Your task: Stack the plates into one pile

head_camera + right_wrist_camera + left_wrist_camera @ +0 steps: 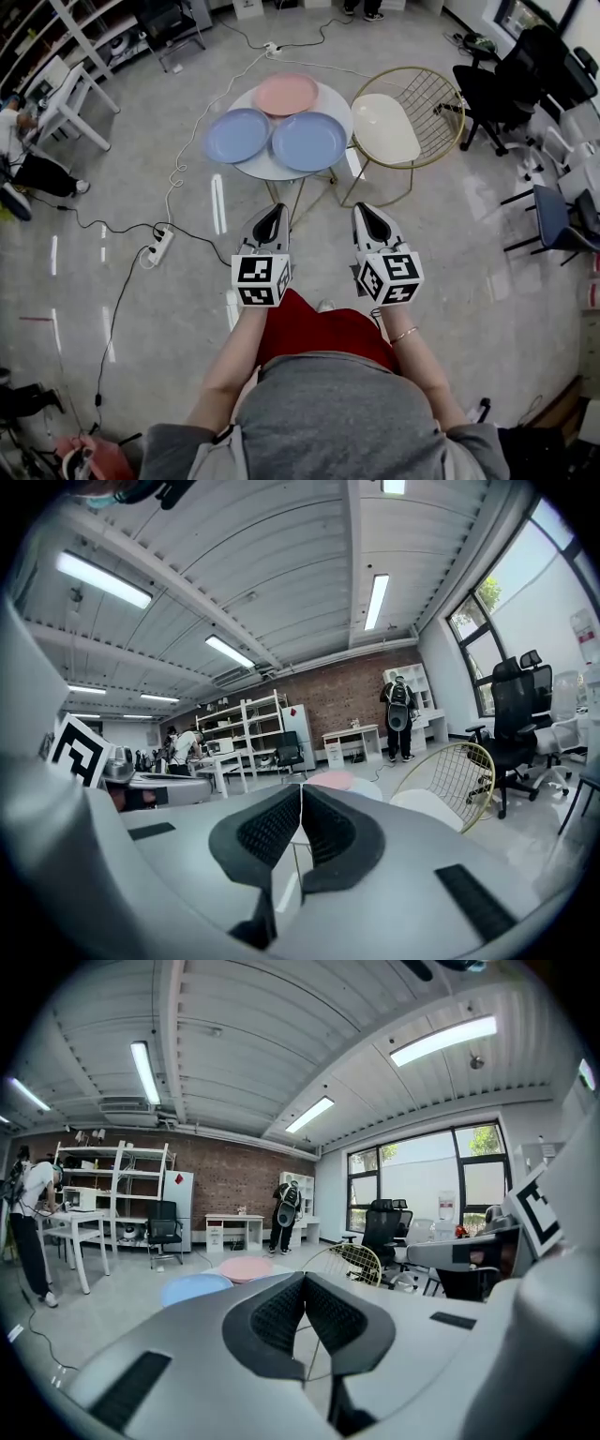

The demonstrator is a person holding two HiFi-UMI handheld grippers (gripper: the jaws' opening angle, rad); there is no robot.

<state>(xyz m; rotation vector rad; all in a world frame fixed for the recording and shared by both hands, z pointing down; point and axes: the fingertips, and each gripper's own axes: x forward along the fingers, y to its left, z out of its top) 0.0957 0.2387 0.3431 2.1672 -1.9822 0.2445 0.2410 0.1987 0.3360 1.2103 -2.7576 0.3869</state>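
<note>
Well, ahead of both my pairs of jaws and well apart from them stands a gold wire chair with a cream seat. It is beyond my right gripper. Just beside the chair, beyond my left gripper, is a small round white table.

On that table lie the three plates, not yet stacked. The right blue plate is nearest my jaws, straight out between the two grippers. The left blue plate sits beside it, out past my left jaws, and the two rims look to touch or slightly overlap. The pink plate lies farthest from me, behind the two blue ones.

Both grippers point forward and a little downward, side by side over the floor. Each pair of jaws is pressed together, ribbed pads meeting, with nothing between them.

A white power strip lies on the floor off to the left of my left jaws.
</note>
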